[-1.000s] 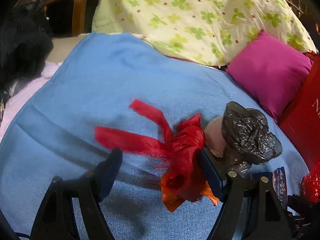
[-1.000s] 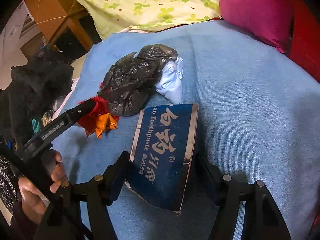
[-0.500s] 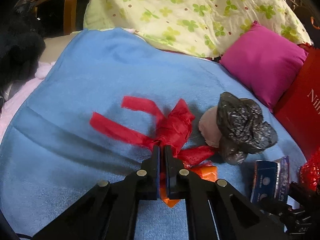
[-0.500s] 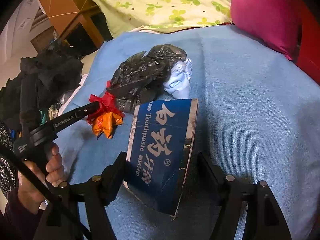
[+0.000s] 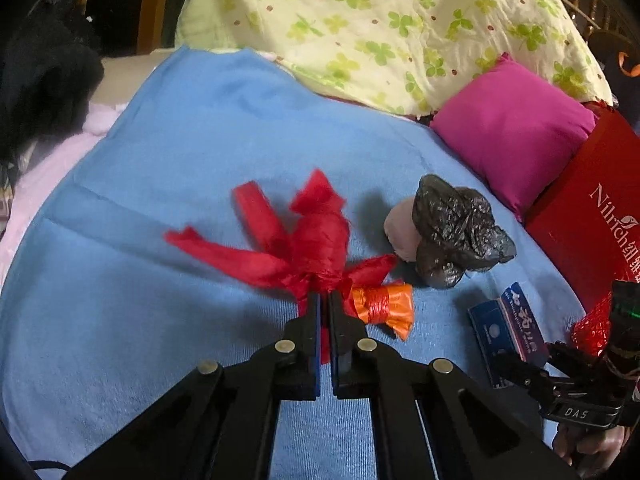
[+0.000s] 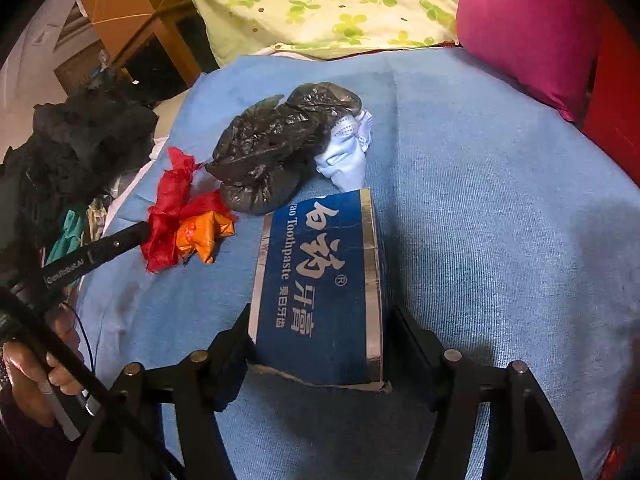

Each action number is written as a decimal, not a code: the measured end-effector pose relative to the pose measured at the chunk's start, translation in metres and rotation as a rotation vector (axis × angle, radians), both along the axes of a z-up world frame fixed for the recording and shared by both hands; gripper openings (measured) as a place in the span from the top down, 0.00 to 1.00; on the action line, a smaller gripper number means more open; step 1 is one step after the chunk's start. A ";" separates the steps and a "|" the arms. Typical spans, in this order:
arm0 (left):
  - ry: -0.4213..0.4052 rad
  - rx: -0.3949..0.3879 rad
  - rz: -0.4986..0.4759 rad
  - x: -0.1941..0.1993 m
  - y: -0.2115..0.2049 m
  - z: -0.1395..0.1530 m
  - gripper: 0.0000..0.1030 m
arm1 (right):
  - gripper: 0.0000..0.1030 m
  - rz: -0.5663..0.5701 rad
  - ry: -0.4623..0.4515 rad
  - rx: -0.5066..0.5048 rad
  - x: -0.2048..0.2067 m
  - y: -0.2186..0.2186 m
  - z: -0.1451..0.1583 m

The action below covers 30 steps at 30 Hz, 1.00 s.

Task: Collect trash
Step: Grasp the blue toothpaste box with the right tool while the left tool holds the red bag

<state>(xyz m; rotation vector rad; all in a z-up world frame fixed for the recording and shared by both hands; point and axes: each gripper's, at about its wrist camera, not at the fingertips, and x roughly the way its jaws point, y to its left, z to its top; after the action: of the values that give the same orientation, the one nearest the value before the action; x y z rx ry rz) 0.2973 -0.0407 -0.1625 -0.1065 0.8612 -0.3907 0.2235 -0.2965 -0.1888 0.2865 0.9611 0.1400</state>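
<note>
Left gripper (image 5: 325,300) clamped tight on the knot of a red plastic bag (image 5: 316,240), jaws pressed nearly together with only thin red film between. Red strips fanned out away from the camera and to the left over the blue blanket (image 5: 160,184); orange wrapper (image 5: 384,306) bound with red, hanging just right of the fingertips. Crumpled black bag (image 5: 456,232) lying beyond to the right, touching a pale wad (image 5: 400,228).

Right gripper (image 6: 320,344) closed around a blue toothpaste box (image 6: 320,284), one finger on each long side, flat on the blanket. Box's long axis running straight out along the fingers, far end pointing toward the black bag and white crumpled mask (image 6: 348,156), near open end tucked between the fingers. Pink pillow (image 5: 512,128) and red carton (image 5: 592,216) off to the right.
</note>
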 end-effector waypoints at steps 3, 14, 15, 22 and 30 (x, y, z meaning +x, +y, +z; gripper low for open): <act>0.012 -0.006 -0.013 0.002 0.000 0.001 0.96 | 0.32 0.007 -0.001 -0.008 0.002 0.001 0.000; 0.001 -0.022 0.044 0.028 -0.004 -0.008 0.55 | 0.29 0.012 0.012 -0.043 0.007 0.010 0.001; -0.003 -0.016 0.035 0.030 -0.007 -0.010 0.55 | 0.27 0.014 0.012 -0.041 0.007 0.010 0.001; 0.032 -0.040 -0.003 0.037 -0.013 -0.022 0.70 | 0.23 -0.008 0.005 0.047 0.009 0.003 -0.001; 0.014 -0.051 -0.007 0.034 -0.012 -0.018 0.85 | 0.15 -0.010 -0.015 0.115 0.009 0.005 0.000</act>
<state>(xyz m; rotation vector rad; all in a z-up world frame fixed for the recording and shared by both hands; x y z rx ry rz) 0.3309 -0.0528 -0.1806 -0.1535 0.8657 -0.4193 0.2324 -0.2919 -0.1893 0.3950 0.9378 0.1884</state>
